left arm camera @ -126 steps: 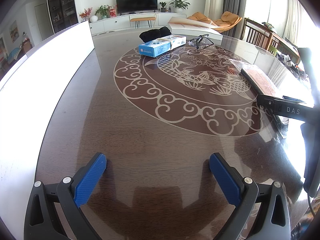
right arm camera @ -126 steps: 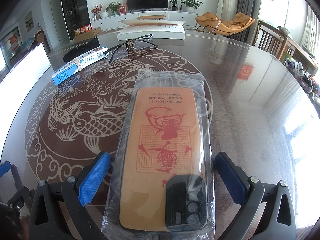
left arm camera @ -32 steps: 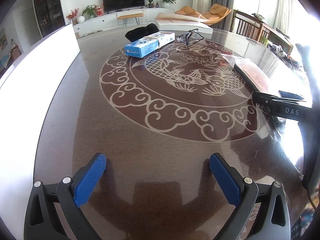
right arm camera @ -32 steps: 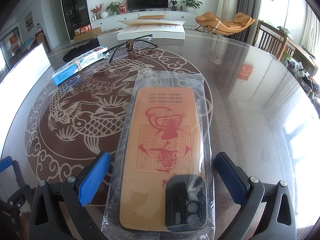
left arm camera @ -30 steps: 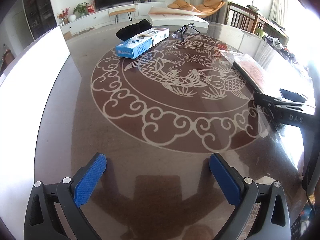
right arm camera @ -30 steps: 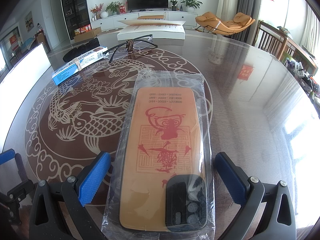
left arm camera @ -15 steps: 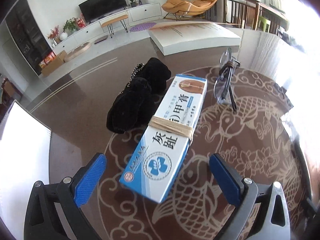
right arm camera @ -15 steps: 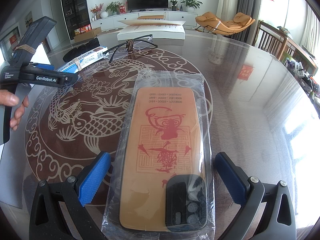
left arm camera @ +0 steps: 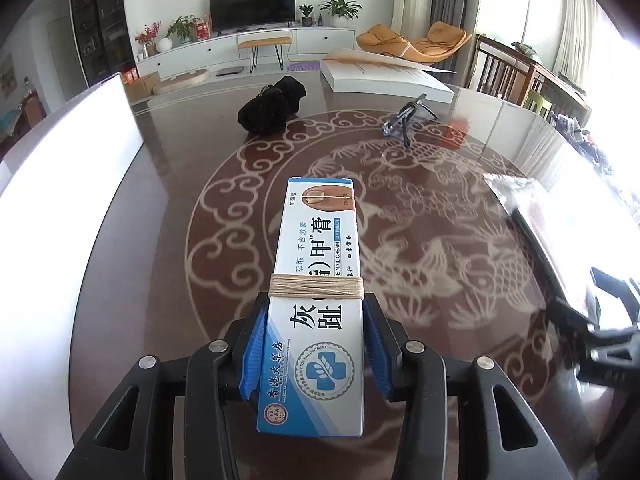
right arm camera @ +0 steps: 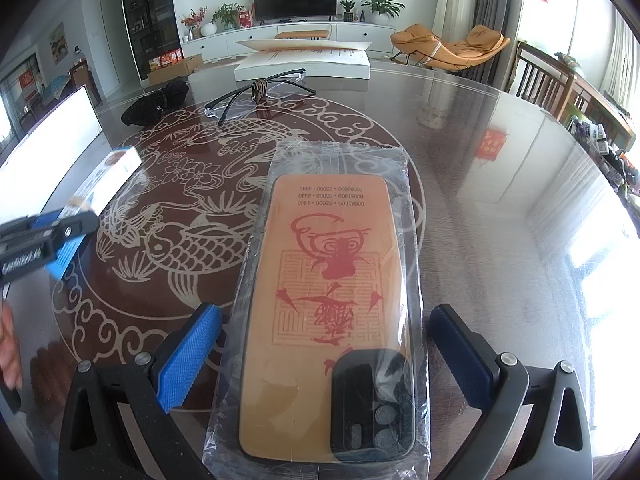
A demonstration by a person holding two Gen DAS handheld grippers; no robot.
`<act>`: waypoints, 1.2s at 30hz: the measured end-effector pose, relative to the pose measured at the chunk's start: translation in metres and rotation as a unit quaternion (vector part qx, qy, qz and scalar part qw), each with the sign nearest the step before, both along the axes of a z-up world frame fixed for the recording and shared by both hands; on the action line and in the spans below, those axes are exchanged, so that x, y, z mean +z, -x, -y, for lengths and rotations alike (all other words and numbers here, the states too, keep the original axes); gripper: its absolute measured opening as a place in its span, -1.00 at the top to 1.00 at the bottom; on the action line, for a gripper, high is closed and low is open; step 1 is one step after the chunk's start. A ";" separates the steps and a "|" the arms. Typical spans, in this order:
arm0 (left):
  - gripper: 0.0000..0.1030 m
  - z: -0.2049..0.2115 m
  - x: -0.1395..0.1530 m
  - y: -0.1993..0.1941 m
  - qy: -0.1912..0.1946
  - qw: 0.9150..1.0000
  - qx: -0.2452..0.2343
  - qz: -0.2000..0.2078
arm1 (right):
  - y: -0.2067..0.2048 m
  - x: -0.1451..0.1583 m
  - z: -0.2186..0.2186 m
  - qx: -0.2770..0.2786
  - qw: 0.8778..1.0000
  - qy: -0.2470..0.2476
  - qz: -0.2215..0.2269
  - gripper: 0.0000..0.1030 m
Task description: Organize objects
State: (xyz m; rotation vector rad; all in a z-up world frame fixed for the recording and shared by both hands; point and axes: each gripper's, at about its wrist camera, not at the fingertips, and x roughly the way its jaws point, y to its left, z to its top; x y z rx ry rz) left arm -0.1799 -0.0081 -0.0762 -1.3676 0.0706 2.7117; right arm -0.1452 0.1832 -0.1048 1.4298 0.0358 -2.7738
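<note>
My left gripper [left arm camera: 315, 354] is shut on a blue and white nail cream box [left arm camera: 318, 288] bound with a tan rubber band, held above the dark patterned table [left arm camera: 160, 240]. The box also shows at the left of the right wrist view [right arm camera: 100, 184], with the left gripper [right arm camera: 44, 240] around it. My right gripper [right arm camera: 324, 356] is open, its blue pads on either side of an orange phone case in a clear plastic bag [right arm camera: 328, 288] that lies flat on the table. The bag also shows in the left wrist view [left arm camera: 560, 232].
A black pouch [left arm camera: 272, 110] and folded glasses [left arm camera: 406, 118] lie at the far side of the table. A thick white book [right arm camera: 304, 62] lies behind them. A white panel [left arm camera: 52, 208] runs along the left table edge. Chairs [right arm camera: 552, 80] stand at the right.
My left gripper has moved across the table to the nail cream box, closed on it and carried it back away from the black pouch. My right gripper has not moved.
</note>
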 end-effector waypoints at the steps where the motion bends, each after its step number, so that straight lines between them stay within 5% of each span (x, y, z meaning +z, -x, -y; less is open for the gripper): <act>1: 0.10 0.000 -0.002 -0.019 0.006 1.000 0.003 -0.010 | 0.000 0.000 0.000 0.000 1.000 0.000 0.000 -1.00; 2: 0.01 0.000 -0.003 -0.033 0.013 1.000 0.005 -0.019 | 0.000 0.000 0.000 0.000 1.000 0.000 0.000 -1.00; 6: -1.00 0.000 -0.005 -0.029 0.065 0.997 0.033 -0.015 | 0.000 0.000 0.000 0.000 1.000 0.000 0.000 -1.00; 11: -1.00 0.021 -0.011 -0.003 -0.002 0.999 0.035 0.008 | 0.000 0.000 0.000 0.000 1.000 0.000 0.000 -1.00; 36: -1.00 0.017 -0.013 0.001 0.004 0.999 0.035 0.009 | 0.000 0.000 0.000 0.000 1.000 0.000 0.000 -1.00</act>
